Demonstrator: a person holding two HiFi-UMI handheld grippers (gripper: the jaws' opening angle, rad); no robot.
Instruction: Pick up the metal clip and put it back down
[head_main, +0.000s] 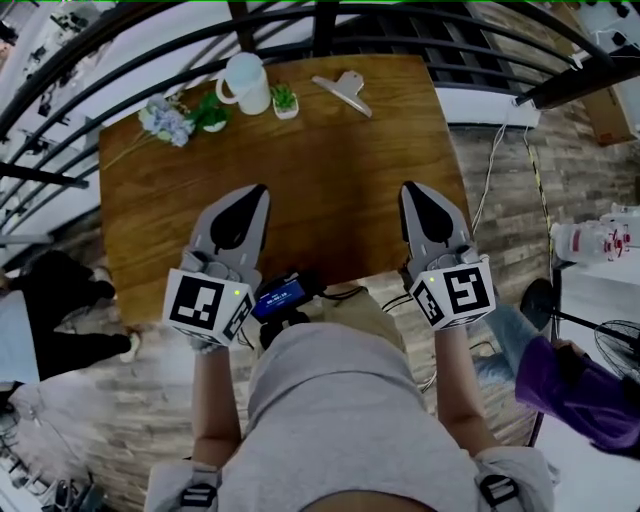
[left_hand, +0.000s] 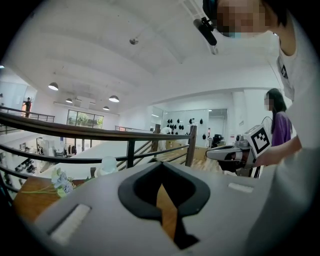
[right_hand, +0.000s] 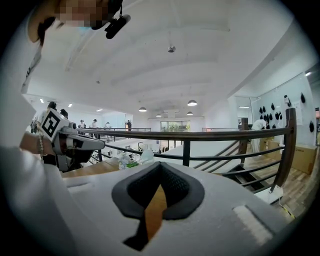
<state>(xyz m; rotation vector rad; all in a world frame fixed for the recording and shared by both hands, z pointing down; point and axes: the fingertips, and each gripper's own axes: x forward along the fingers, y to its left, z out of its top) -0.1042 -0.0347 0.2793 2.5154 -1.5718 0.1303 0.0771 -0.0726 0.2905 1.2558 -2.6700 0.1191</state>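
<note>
The metal clip lies flat on the far edge of the wooden table, silver with a wide flat handle. My left gripper hangs over the table's near left part, jaws shut and empty. Level with it over the near right part, my right gripper is likewise shut on nothing. Both are well short of the clip. In the left gripper view the left gripper has its jaws together, and the right gripper shows at the right. In the right gripper view the right gripper is shut; the clip is hidden in both gripper views.
A white mug, a small potted plant and a bunch of flowers stand at the table's far left. A dark metal railing runs behind the table. A person in purple is at the right.
</note>
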